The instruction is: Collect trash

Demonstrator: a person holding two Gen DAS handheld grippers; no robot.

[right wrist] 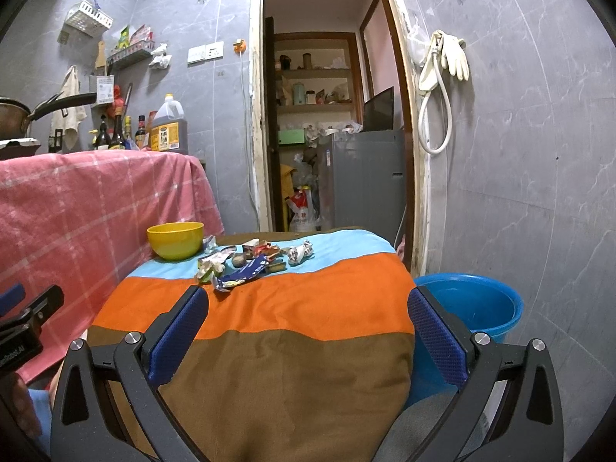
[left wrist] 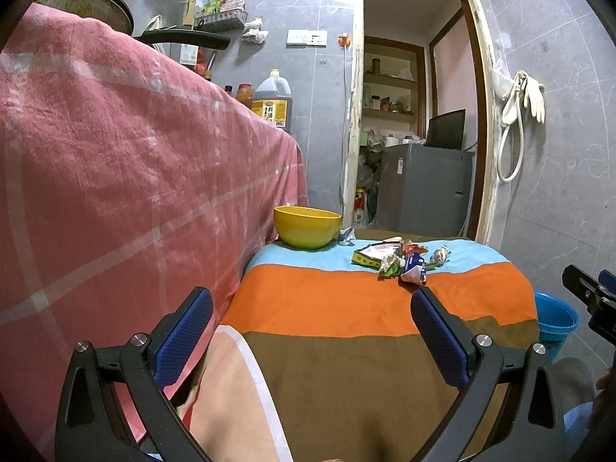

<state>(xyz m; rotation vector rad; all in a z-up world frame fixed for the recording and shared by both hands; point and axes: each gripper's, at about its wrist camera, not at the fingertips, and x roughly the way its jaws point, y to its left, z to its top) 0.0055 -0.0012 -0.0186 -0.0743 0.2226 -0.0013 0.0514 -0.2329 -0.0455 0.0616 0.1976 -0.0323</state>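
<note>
Striped surface (right wrist: 269, 308) beside pink cloth (right wrist: 77, 200). Blue bucket (right wrist: 473, 304) on floor at right edge. Yellow bowl (right wrist: 175, 240) far left corner. Trash (right wrist: 246, 261) heaped on blue stripe beside bowl. Left gripper (left wrist: 312, 331), right gripper (right wrist: 308, 331): fingers spread wide, empty, well short of trash.

oil jug (right wrist: 168, 128), rubber gloves (right wrist: 454, 57), grey fridge (right wrist: 362, 177)

We count one yellow bowl (right wrist: 175, 245), one blue bucket (right wrist: 471, 308), one large oil jug (right wrist: 168, 125), and roughly seven crumpled wrappers (right wrist: 246, 260) clustered together; their exact number is unclear.
</note>
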